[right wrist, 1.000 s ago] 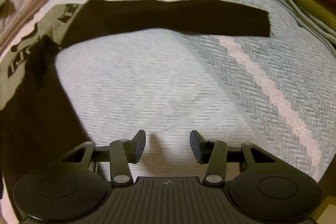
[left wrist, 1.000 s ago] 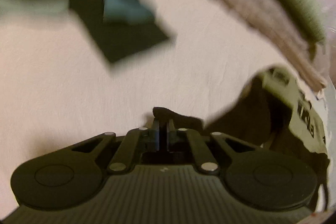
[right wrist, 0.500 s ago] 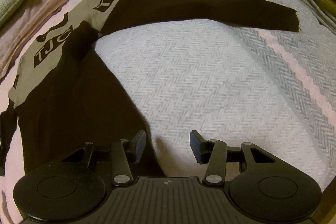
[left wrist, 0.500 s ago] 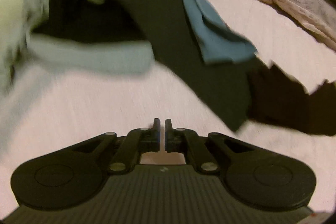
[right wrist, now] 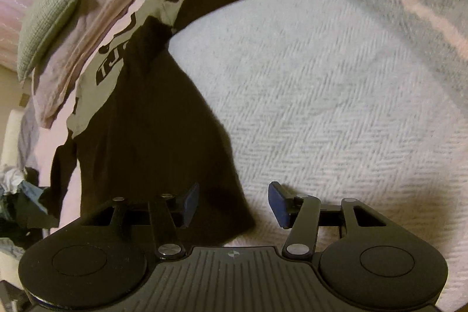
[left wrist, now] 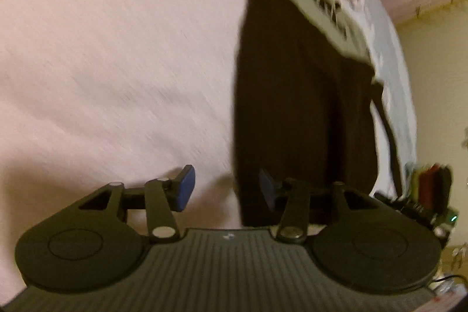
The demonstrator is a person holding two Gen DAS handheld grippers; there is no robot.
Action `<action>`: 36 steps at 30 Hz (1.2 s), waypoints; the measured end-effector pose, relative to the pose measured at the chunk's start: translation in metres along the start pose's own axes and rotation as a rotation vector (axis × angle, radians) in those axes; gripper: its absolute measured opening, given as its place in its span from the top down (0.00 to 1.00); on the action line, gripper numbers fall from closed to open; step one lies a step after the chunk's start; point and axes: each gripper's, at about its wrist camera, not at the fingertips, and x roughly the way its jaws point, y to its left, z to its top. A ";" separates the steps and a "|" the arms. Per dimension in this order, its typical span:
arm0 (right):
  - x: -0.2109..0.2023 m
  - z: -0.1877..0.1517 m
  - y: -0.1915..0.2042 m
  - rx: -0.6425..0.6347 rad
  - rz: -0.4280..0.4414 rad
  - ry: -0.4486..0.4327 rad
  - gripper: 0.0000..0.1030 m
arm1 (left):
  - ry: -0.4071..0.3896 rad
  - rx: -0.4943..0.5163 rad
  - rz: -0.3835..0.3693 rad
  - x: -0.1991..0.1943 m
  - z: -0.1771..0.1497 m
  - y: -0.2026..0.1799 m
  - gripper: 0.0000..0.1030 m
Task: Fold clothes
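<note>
Your black long-sleeved shirt with a grey printed panel (right wrist: 146,142) lies flat on the pale herringbone bedspread (right wrist: 336,107), 1 sleeve outstretched. Left gripper (left wrist: 226,189) and right gripper (right wrist: 234,205), both opening and empty, hover at its hem corners, probably to fold.

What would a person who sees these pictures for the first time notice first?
First comes the black long-sleeved shirt with a grey lettered panel, spread flat on the pale herringbone bedspread, one sleeve stretched toward the upper right. Next, the folded beige and green clothes stacked beyond it at upper left. Both tools hang over the shirt's bottom hem with nothing between their blue pads: the left tool, jaws opening, and the right tool, also opening.
</note>
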 end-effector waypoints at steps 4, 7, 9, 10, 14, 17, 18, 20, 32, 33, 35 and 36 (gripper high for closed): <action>0.001 -0.002 -0.012 -0.018 0.048 0.042 0.51 | -0.029 -0.082 -0.032 0.022 -0.003 -0.010 0.58; 0.004 0.000 -0.021 -0.030 0.078 0.053 0.51 | -0.043 -0.146 -0.103 0.027 -0.002 -0.017 0.93; 0.008 0.001 -0.024 -0.020 0.105 0.054 0.51 | -0.050 -0.139 -0.087 0.025 0.000 -0.020 0.94; 0.012 0.003 -0.023 -0.021 0.119 0.053 0.51 | -0.064 -0.129 -0.072 0.021 0.001 -0.020 0.94; 0.031 0.006 -0.015 -0.014 0.189 0.051 0.62 | -0.126 -0.107 -0.013 -0.009 0.014 -0.011 0.94; 0.033 0.001 0.007 -0.048 0.265 0.095 0.94 | -0.147 -0.064 0.027 -0.033 0.028 -0.010 0.94; 0.024 -0.002 0.019 -0.090 0.268 0.096 0.94 | -0.150 -0.034 0.031 -0.042 0.032 -0.013 0.94; -0.006 -0.007 0.038 -0.176 0.281 0.071 0.94 | -0.150 0.018 0.023 -0.059 0.034 -0.020 0.94; 0.008 -0.033 -0.005 -0.118 -0.018 0.199 0.91 | 0.011 0.087 0.128 0.012 -0.010 -0.012 0.90; 0.007 -0.031 -0.007 -0.073 -0.008 0.196 0.85 | 0.011 0.109 0.128 0.008 -0.009 -0.015 0.86; -0.003 -0.024 -0.009 -0.047 0.012 0.189 0.60 | 0.011 0.203 0.170 -0.004 -0.008 -0.022 0.80; -0.011 -0.017 -0.013 -0.038 0.007 0.165 0.57 | 0.013 0.233 0.197 -0.008 -0.007 -0.024 0.77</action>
